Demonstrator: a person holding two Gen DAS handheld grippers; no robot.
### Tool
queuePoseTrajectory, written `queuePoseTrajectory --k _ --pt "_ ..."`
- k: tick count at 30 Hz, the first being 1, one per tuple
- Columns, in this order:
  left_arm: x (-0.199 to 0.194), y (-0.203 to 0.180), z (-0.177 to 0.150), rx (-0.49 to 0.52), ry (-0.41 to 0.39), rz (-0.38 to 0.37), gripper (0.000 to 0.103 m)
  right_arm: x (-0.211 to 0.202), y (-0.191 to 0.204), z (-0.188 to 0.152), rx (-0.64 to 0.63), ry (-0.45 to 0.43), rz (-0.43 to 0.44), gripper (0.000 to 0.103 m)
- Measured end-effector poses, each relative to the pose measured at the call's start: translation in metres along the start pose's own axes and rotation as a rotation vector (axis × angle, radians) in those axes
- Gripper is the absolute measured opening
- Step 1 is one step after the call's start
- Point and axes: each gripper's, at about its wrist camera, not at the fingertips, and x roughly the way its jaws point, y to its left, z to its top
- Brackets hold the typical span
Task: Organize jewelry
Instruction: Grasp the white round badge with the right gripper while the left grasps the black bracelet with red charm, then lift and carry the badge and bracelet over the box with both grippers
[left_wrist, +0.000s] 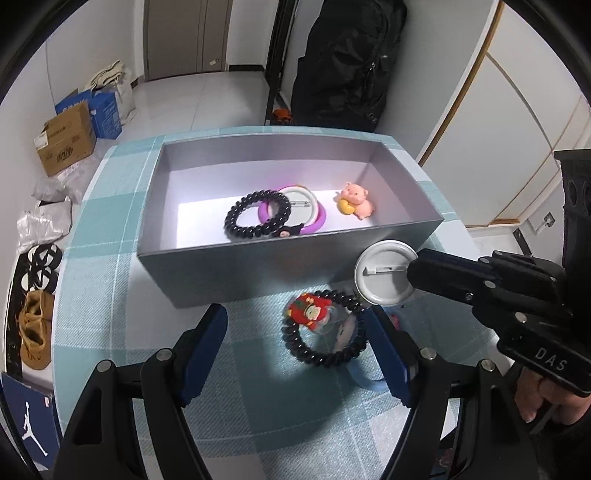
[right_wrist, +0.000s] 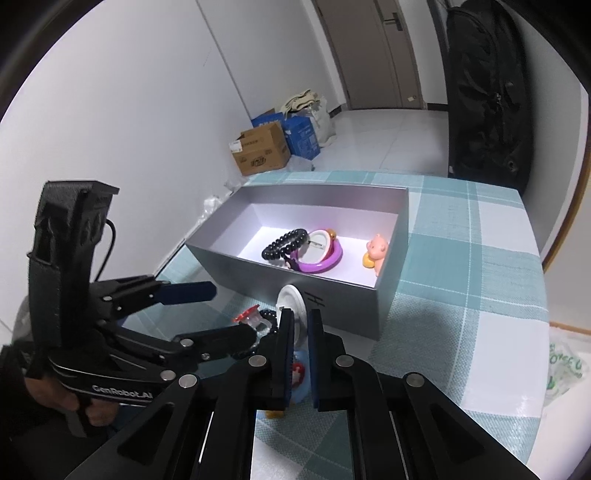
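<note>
A grey open box (left_wrist: 258, 258) sits on the checked tablecloth; it also shows in the right wrist view (right_wrist: 332, 299). Inside lie a black bead bracelet (left_wrist: 255, 214), a purple ring (left_wrist: 321, 221) around a white pin badge (left_wrist: 299, 206), and a pink pig figure (left_wrist: 356, 201). My right gripper (right_wrist: 300, 321) is shut on a silver pin badge (left_wrist: 384, 273), held just in front of the box's near wall. My left gripper (left_wrist: 299, 332) is open above a second black bead bracelet (left_wrist: 321, 332) with a red charm (left_wrist: 308, 308) on the cloth.
A light blue ring (left_wrist: 369, 380) lies on the cloth by my left gripper's right finger. Cardboard and blue boxes (left_wrist: 74, 136) stand on the floor at the left, with shoes (left_wrist: 35, 328). A black bag (left_wrist: 347, 62) hangs behind the table.
</note>
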Motion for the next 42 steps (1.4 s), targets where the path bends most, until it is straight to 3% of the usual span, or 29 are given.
queuePoseTrajectory --k 2,4,11,16,17,18,20,28,42 --pt "-0.002 -0.001 0.000 0.007 -0.016 0.010 0.069 -0.003 -0.002 0.000 0.012 -0.007 0.004 0.003" --pt "-0.001 -0.001 0.001 0.011 -0.017 0.011 0.055 -0.006 -0.003 -0.002 0.024 -0.011 0.003 0.003" --pt "0.008 0.001 0.005 -0.002 -0.005 0.017 0.051 -0.006 -0.008 -0.003 0.049 -0.007 0.011 0.003" --pt "0.016 -0.004 0.003 0.019 0.013 0.049 0.042 -0.012 -0.010 -0.005 0.070 -0.017 0.019 0.003" --pt "0.017 -0.005 0.002 0.028 0.014 0.056 0.039 -0.012 -0.011 -0.007 0.074 -0.017 0.017 0.003" --pt "0.019 -0.008 0.002 0.044 0.020 0.060 0.027 -0.013 -0.011 -0.007 0.076 -0.014 0.016 0.003" --pt "0.017 -0.011 0.001 0.069 0.020 0.079 0.019 -0.014 -0.011 -0.009 0.077 -0.014 0.010 0.003" --pt "0.011 -0.005 0.000 0.030 0.025 0.019 0.016 -0.017 -0.008 -0.010 0.076 -0.021 0.006 0.003" --pt "-0.008 -0.001 0.001 -0.057 0.015 -0.157 0.016 -0.018 -0.009 -0.014 0.113 -0.010 0.009 0.003"
